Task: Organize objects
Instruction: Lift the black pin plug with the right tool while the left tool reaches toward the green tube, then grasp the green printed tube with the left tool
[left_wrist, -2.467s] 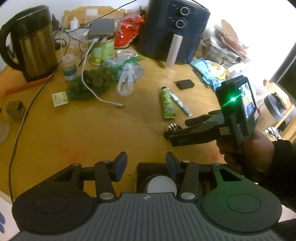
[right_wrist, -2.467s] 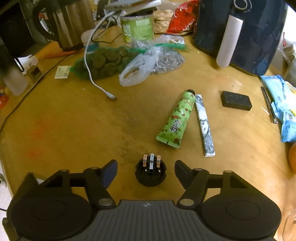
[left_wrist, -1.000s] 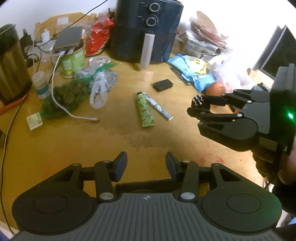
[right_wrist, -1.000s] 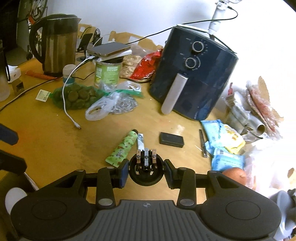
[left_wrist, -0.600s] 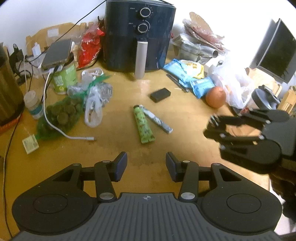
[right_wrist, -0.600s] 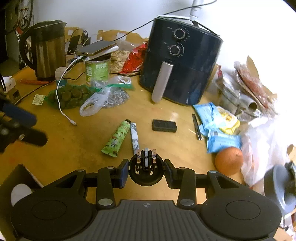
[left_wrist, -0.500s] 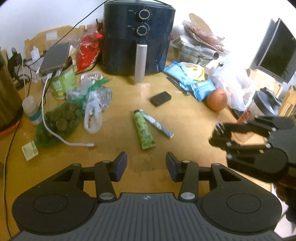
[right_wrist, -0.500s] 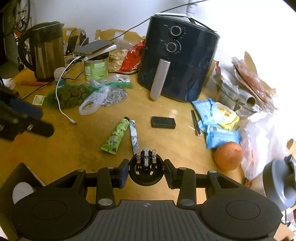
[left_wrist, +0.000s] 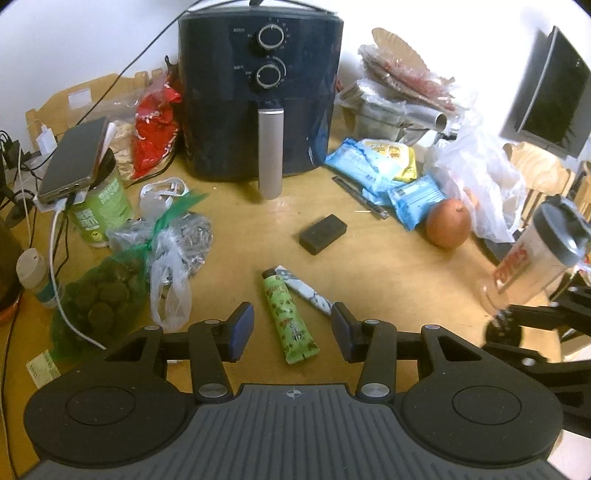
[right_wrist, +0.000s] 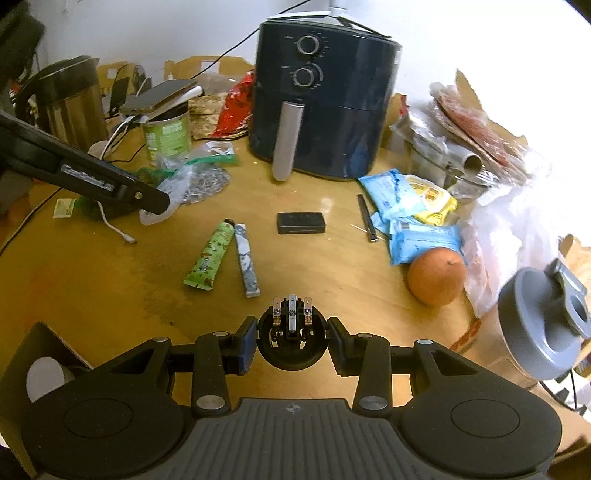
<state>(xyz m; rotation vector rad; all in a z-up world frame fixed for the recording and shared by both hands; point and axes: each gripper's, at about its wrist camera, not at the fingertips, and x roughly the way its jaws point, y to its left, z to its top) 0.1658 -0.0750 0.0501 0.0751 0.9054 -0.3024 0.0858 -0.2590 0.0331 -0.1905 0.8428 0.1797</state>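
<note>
Gripping the round black connector (right_wrist: 291, 341), the right gripper (right_wrist: 291, 345) hangs above the table (right_wrist: 110, 295).
It sits squarely between both pads; the left gripper (left_wrist: 291, 328) gapes empty.

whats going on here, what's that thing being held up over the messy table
A person is tidying a cluttered wooden table with a handheld gripper in each hand. The right gripper is shut on a small round black plug part with three metal prongs, held above the table near an orange. The left gripper is open and holds nothing, hovering above a green tube that lies beside a white patterned tube. An air fryer stands at the back.
</note>
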